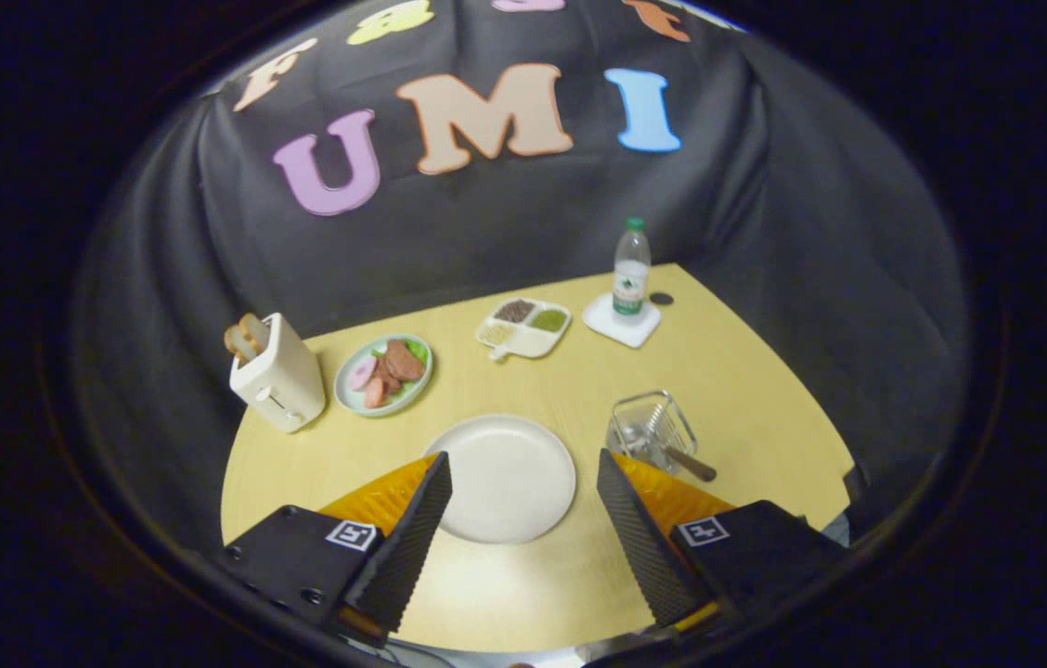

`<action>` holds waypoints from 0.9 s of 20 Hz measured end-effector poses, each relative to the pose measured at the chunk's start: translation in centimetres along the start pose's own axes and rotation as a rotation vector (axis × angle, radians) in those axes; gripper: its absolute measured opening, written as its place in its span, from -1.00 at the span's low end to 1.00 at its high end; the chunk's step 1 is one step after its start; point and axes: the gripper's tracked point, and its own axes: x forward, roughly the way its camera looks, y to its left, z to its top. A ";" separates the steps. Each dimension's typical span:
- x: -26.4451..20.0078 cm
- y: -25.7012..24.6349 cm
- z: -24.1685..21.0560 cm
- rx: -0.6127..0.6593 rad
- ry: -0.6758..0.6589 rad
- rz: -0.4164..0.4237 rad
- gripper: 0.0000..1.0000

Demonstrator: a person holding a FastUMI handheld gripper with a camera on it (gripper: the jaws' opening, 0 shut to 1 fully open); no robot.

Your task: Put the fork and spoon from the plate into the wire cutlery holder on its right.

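A round white plate (510,478) lies on the yellow table just ahead of my fingers, with nothing on it. To its right stands the wire cutlery holder (651,430). Cutlery (686,461) with a brown handle rests inside it, the handle sticking out toward the right; I cannot tell fork from spoon. My gripper (523,478) hovers above the near table edge, open, with nothing between its fingers. The left fingertip sits over the plate's left rim and the right fingertip sits just left of the holder.
Beyond the plate are a cream toaster (277,376) with toast, a green plate of sliced meat and greens (384,374), a divided dish of grains (523,327), and a water bottle (631,269) on a white coaster. Black cloth walls close the table's far sides.
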 end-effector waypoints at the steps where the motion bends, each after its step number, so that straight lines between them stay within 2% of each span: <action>1: -0.1 0.5 0.3 -0.035 -0.047 0.025 1.00; 4: 0.0 1.2 0.7 -0.117 -0.169 0.046 1.00; 10: -1.3 2.7 2.2 -0.108 -0.383 0.127 1.00; 18: -1.5 2.7 2.4 -0.132 -0.455 0.125 1.00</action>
